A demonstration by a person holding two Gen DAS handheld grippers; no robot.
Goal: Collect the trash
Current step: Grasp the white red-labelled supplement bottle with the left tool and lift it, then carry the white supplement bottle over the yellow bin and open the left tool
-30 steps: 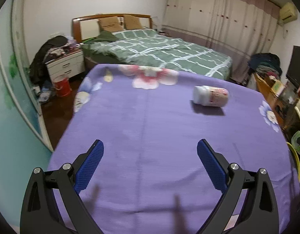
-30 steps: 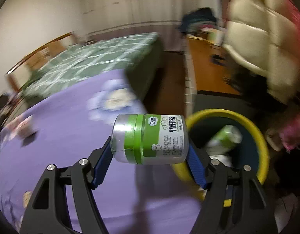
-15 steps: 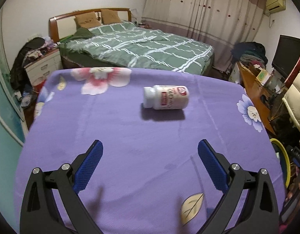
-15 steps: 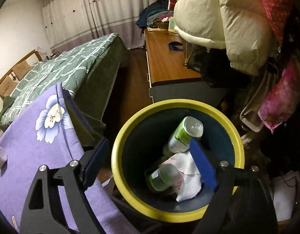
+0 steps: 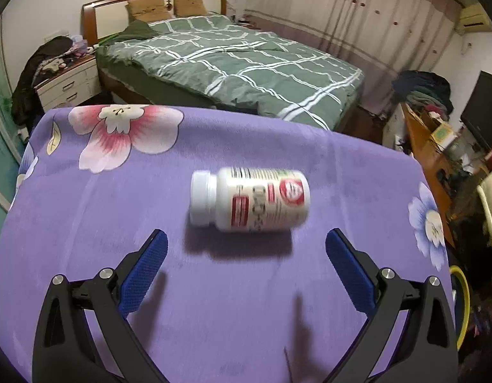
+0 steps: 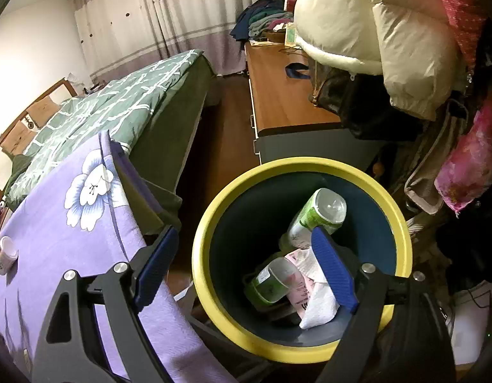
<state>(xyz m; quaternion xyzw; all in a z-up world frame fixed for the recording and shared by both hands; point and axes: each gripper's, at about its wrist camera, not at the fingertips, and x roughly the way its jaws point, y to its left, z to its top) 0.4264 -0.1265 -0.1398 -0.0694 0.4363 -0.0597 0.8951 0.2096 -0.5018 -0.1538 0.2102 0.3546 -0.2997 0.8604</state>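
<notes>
Two green containers (image 6: 313, 214) lie in the bin (image 6: 211, 223); one white bottle (image 5: 249, 202) remains on the surface (image 5: 86, 223); both grippers' jaws gape empty, the right's just widened.

Left gripper (image 5: 246, 239): angled downward, fingers (image 5: 143, 271) spread wide, nothing between the pads. Right gripper (image 6: 242, 255): also tilted down, jaws have just been opening, blue fingers (image 6: 334, 271) well apart, nothing held between them.

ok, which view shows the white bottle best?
Left wrist: the bottle lies on its side on the purple cloth, whole and central, slightly blurred. Right wrist shows only its cap end at the left edge.
</notes>
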